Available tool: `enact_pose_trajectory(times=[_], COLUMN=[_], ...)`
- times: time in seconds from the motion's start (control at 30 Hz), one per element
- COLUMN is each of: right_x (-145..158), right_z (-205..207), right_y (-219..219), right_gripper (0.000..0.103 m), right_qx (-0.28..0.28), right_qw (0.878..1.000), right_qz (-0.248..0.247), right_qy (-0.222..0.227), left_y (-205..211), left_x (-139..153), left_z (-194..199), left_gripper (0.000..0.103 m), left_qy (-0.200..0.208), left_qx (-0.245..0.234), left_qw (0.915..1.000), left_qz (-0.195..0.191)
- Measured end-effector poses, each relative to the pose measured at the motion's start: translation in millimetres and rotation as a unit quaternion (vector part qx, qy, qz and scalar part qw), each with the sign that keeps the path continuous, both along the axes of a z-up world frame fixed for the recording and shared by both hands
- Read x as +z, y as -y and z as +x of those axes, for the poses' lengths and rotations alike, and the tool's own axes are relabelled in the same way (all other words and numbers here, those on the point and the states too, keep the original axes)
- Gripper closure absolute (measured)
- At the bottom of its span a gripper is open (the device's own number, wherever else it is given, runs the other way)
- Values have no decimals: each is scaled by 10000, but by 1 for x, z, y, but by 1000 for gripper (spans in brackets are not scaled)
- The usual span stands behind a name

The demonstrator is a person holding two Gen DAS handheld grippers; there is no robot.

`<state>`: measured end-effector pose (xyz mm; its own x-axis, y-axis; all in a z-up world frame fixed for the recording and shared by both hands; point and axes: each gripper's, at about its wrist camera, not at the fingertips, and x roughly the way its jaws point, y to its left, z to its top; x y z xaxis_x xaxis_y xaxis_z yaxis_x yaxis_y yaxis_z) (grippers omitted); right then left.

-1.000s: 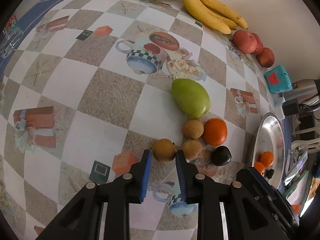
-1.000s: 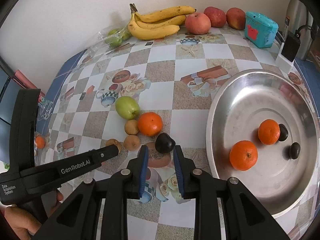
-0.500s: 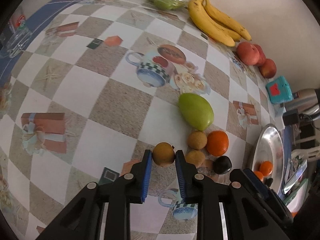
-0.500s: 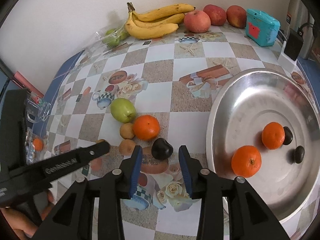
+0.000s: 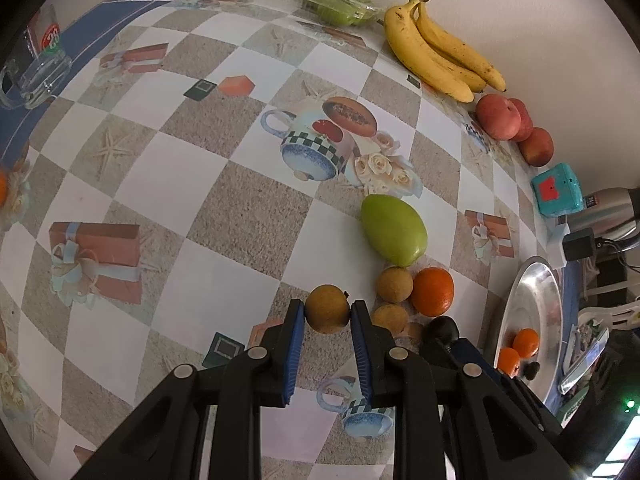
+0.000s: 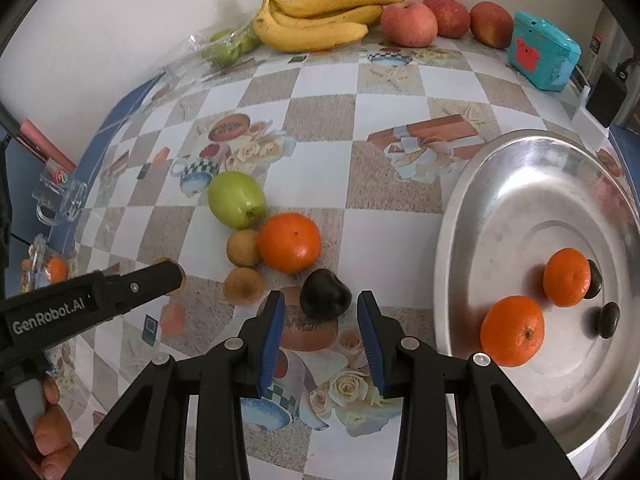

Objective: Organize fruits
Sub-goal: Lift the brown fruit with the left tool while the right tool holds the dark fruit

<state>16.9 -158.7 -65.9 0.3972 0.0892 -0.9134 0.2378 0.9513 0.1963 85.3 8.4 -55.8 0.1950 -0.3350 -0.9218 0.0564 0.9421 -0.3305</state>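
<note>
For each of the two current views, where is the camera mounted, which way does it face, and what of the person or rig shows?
Left wrist: sits on the left claw, looking steeply down the tablecloth; its fingers clamp a small brown fruit.
Right wrist: sits on the right claw, facing down toward the wall; open fingers flank a dark fruit; the steel tray, left claw and a hand show.
Shared: green fruit, bananas, tray.
</note>
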Motion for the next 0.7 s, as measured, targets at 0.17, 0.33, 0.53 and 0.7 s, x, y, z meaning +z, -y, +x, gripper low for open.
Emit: enact_pose_trajectory(times=[0.17, 0.33, 0.53, 0.7], right_x=[-7, -10, -9, -5], right_z=[4, 7, 8, 6], right_y=[-6, -7, -6, -6], right_gripper=[65, 65, 73, 74], right_qx=[57, 65, 63, 50], right_qw=[9997, 9995, 9996, 9998], right_qz=[-229, -297, -275, -191], right_qy=[-112, -82, -42, 34], left_y=[0, -1, -1, -2], left_x=[0, 0, 1, 5], left_z=[0, 0, 0, 1], left_gripper=[77, 77, 77, 77], left_qy=[-11, -16, -2, 37], left_qx=[8, 10, 40, 63], left_qw=[10000, 10000, 10000, 10000], left_qz=[-7, 3, 4, -34])
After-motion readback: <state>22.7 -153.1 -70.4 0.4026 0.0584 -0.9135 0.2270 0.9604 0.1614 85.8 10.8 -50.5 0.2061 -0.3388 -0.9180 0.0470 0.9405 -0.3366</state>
